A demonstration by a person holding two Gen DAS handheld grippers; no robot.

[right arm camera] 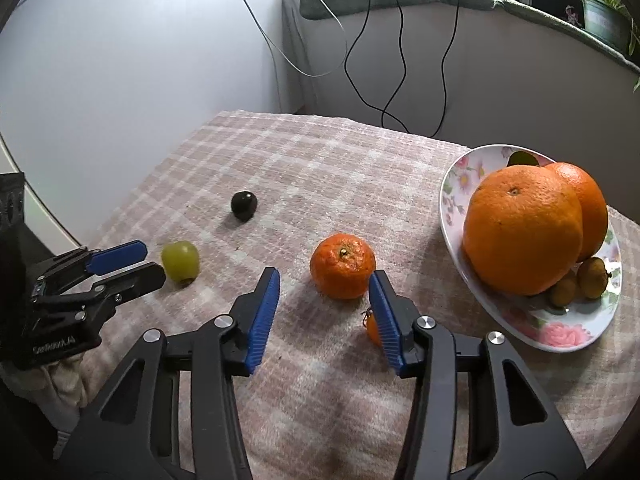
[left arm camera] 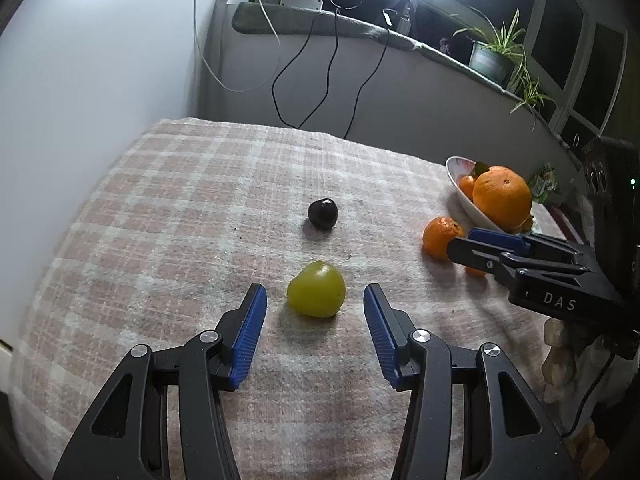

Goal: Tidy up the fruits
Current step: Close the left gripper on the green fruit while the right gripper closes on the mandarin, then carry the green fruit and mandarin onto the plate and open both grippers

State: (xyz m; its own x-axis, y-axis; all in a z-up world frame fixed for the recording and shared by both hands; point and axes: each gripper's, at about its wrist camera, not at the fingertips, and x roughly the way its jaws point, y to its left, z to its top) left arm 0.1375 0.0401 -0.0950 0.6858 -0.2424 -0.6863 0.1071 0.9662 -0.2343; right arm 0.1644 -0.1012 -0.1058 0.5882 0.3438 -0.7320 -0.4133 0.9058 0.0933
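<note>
left gripper [left arm camera: 315, 298]: wide open, empty, green fruit [left arm camera: 316, 295] ahead | right gripper [right arm camera: 324, 278]: wide open, empty

Two large oranges [right arm camera: 520, 228] sit in one floral bowl [right arm camera: 456, 188], with two small yellowish fruits [right arm camera: 592, 276] beside them. On the checked cloth [right arm camera: 304, 152] lie one mandarin [right arm camera: 342, 266], one green grape [right arm camera: 180, 259], one dark grape [right arm camera: 243, 205], and one tiny orange fruit [right arm camera: 372, 328] partly hidden behind a gripper finger. Two potted plants [left arm camera: 496, 52] stand on the sill.
</note>
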